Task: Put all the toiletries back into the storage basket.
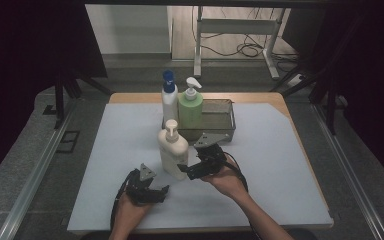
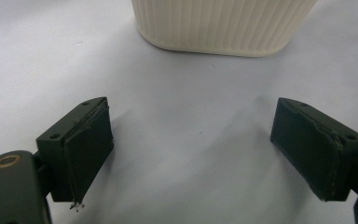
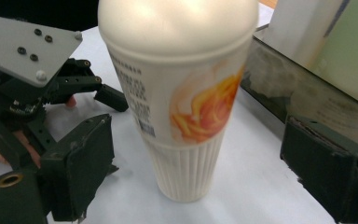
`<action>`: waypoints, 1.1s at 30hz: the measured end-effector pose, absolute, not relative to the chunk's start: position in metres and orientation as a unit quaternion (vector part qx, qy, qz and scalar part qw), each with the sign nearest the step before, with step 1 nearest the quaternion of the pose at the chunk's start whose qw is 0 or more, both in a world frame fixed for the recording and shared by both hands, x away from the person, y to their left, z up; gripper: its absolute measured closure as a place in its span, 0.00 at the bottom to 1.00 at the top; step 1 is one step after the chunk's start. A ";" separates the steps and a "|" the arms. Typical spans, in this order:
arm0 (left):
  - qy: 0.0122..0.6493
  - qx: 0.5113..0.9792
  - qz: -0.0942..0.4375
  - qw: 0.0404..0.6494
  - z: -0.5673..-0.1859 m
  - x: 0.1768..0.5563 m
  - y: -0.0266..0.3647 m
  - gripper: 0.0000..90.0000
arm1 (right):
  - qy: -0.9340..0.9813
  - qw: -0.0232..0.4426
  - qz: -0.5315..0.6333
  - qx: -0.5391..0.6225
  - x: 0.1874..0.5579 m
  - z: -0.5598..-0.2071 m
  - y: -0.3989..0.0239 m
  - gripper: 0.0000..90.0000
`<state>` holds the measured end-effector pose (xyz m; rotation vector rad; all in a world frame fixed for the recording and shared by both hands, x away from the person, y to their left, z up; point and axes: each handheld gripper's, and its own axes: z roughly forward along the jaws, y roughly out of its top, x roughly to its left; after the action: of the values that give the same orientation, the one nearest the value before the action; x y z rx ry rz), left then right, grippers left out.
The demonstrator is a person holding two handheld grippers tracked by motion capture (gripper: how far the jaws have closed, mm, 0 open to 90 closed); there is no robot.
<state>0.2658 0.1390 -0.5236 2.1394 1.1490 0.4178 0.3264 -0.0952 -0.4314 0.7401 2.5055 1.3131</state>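
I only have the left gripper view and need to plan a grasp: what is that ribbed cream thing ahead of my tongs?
Observer: The base of a cream pump bottle, upright on the mat; its side carries an orange print.
Operator: Is the right hand gripping it?
Observer: No. The right tongs stand open, one jaw on either side of it, with gaps.
Operator: Anything behind it?
Observer: A metal tray, with a green pump bottle and a blue-capped white bottle at its left end.
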 end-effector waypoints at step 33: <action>0.441 0.818 0.161 0.333 -0.524 0.266 0.139 0.14 | 0.849 0.148 0.437 0.256 0.338 -0.429 -0.046 0.36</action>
<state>0.2657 0.1389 -0.5238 2.1357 1.1513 0.4194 0.3377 -0.0458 -0.4290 0.7366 2.4431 1.2566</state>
